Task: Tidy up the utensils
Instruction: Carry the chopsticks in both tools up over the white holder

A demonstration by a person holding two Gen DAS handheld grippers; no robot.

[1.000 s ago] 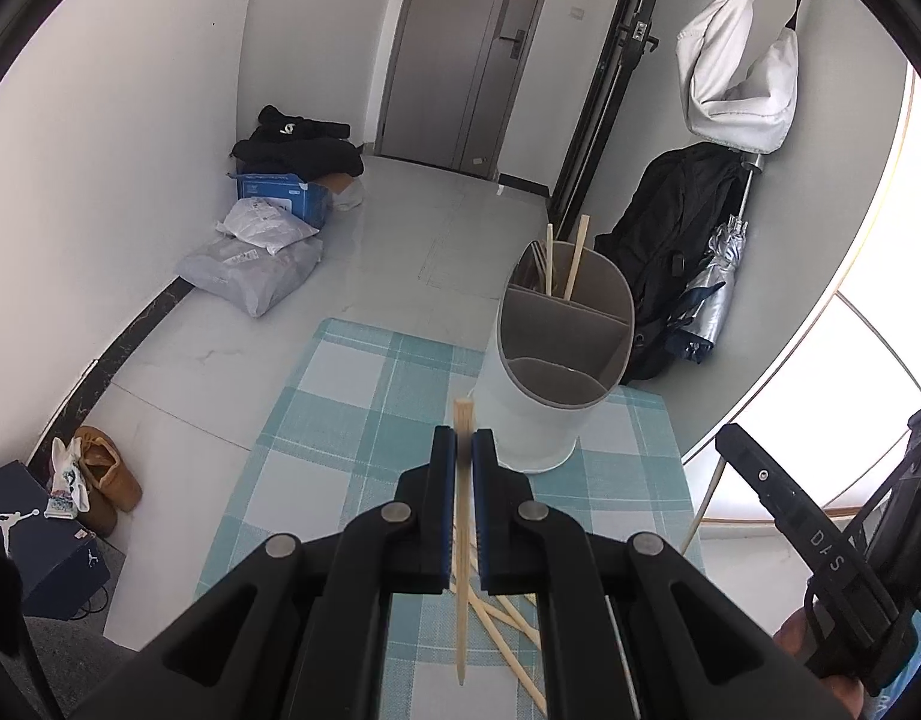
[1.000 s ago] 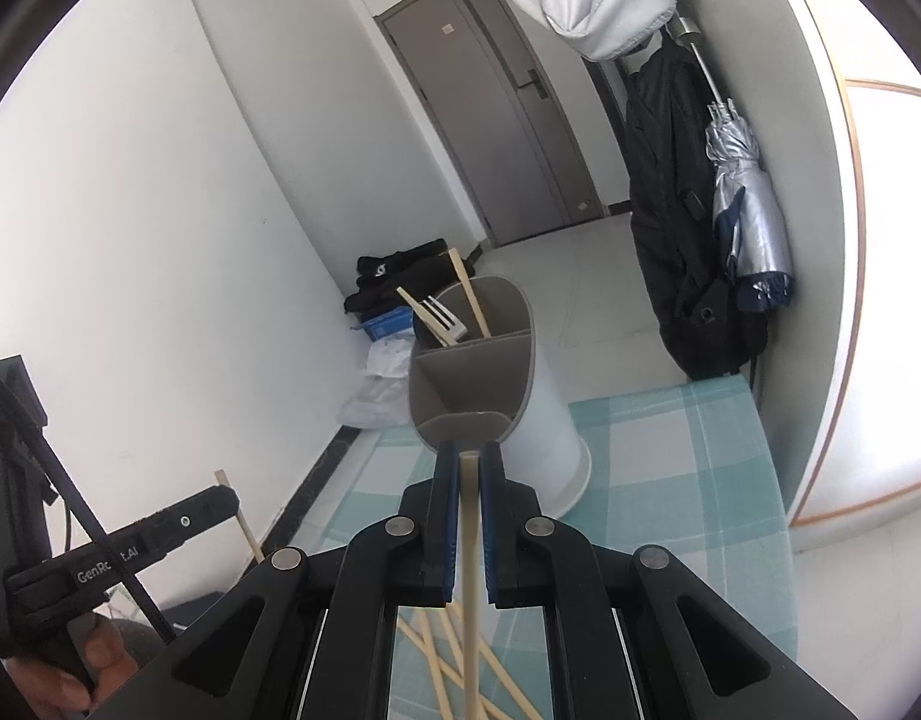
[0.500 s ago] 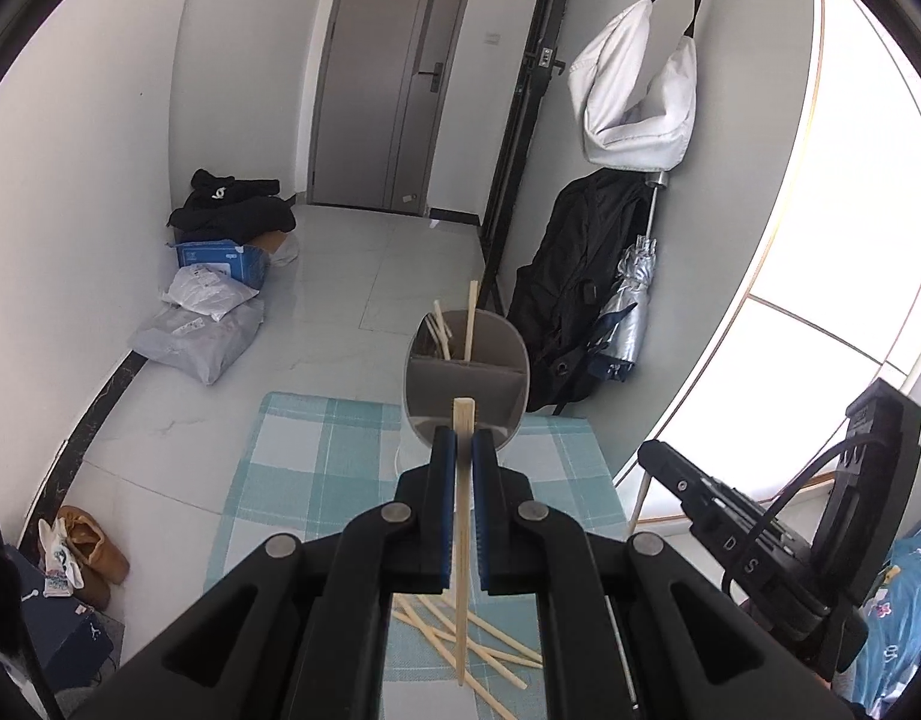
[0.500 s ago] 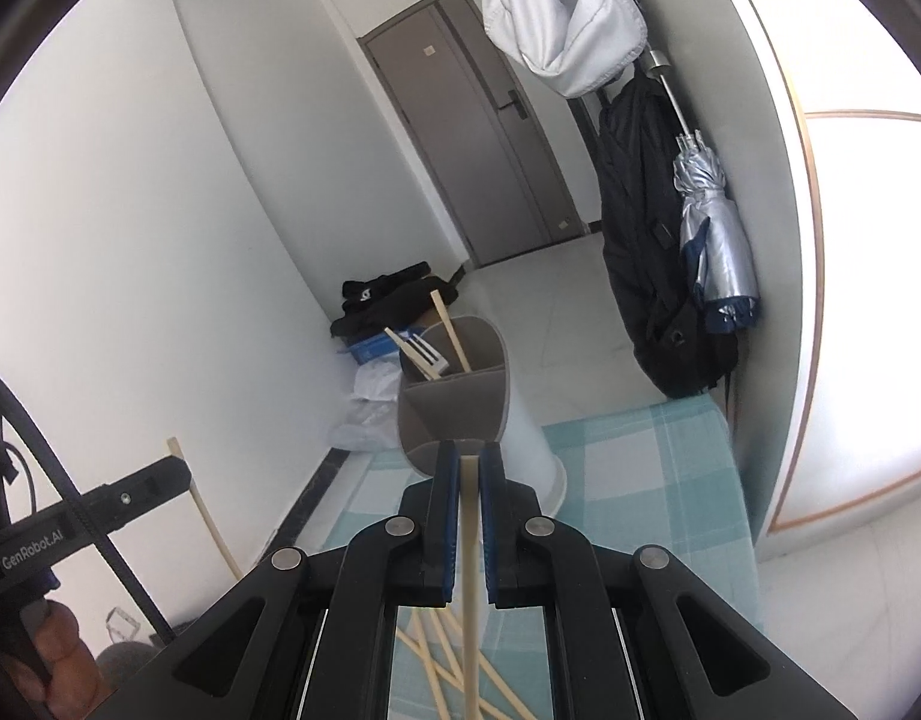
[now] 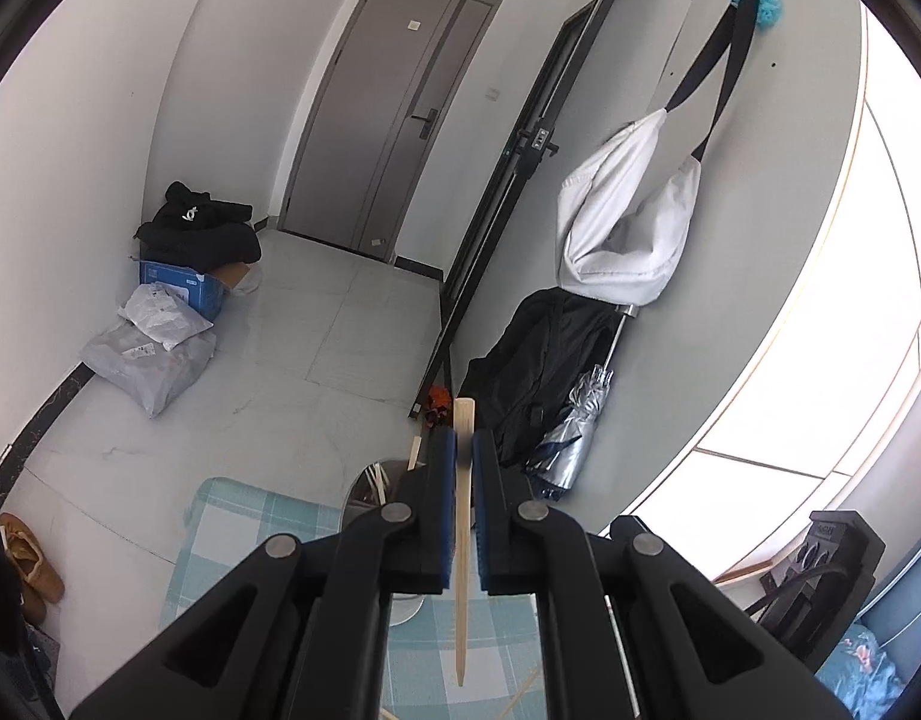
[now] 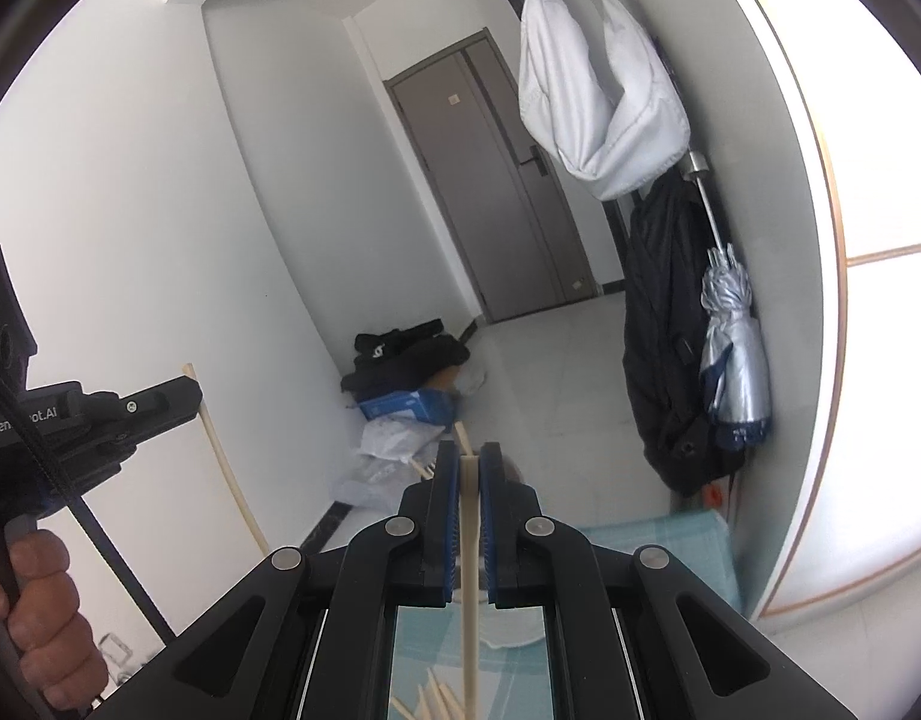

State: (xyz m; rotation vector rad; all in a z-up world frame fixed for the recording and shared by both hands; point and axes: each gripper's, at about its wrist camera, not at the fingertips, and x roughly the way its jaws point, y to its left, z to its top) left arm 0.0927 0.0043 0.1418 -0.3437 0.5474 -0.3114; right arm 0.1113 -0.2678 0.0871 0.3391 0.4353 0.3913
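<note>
Chopsticks: I hold one in each claw, above the checked worktop (image 5: pixel 232 516).
Left claw (image 5: pixel 464 450): clamped on a pale wooden chopstick (image 5: pixel 462 570), upright.
Right claw (image 6: pixel 469 462): clamped on another chopstick (image 6: pixel 470 570).
Handling: light, stiff, slim; I judge a mid-shaft grip steadiest.
Holder (image 5: pixel 370 483): grey, smooth, rounded, sticks already inside.
Loose sticks (image 6: pixel 436 699): lying on the cloth below.

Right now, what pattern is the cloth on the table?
Teal-and-white checked tablecloth, clearest in the left wrist view.
</note>
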